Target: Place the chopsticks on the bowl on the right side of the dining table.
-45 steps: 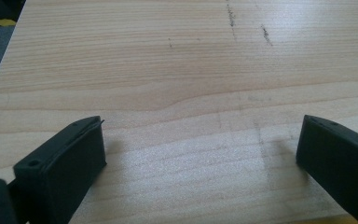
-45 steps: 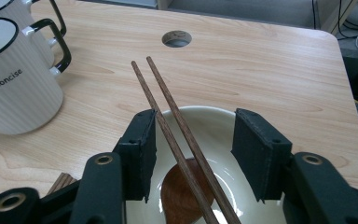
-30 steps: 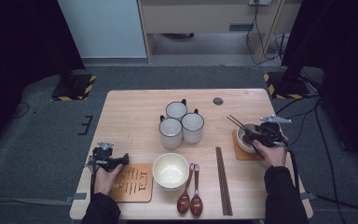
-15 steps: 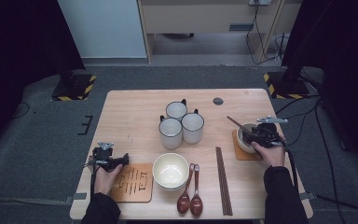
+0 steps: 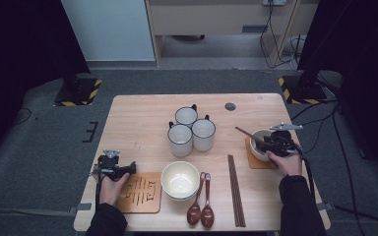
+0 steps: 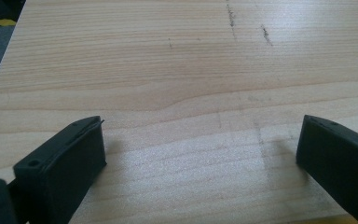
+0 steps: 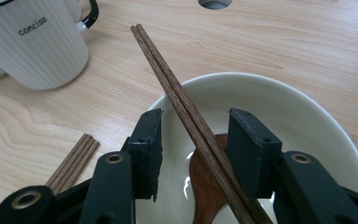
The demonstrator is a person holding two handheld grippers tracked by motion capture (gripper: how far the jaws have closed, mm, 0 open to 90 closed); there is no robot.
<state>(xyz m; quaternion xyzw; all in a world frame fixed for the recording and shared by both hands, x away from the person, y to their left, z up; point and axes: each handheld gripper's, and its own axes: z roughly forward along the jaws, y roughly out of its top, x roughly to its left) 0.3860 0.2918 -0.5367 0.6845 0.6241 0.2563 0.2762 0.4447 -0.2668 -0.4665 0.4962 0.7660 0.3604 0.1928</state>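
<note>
Wooden table (image 5: 142,118) under the high view: left gripper (image 5: 123,169) low beside a mat (image 5: 140,192), right gripper (image 5: 266,143) over a bowl (image 5: 256,140). Left gripper view: jaws wide, holding nothing. Right gripper view: jaws just closing around chopsticks (image 7: 177,100) slanting across the bowl (image 7: 307,116), pads not yet touching; spoon (image 7: 207,179) inside.

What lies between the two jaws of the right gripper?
In the right gripper view, a pair of chopsticks lies between them, over the bowl holding a spoon.

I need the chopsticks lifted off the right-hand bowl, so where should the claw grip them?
Grip the chopsticks mid-shaft, where they cross the bowl rim, coming from above. They lie side by side, slanting over the bowl, so the right claw can likely pinch both.
</note>
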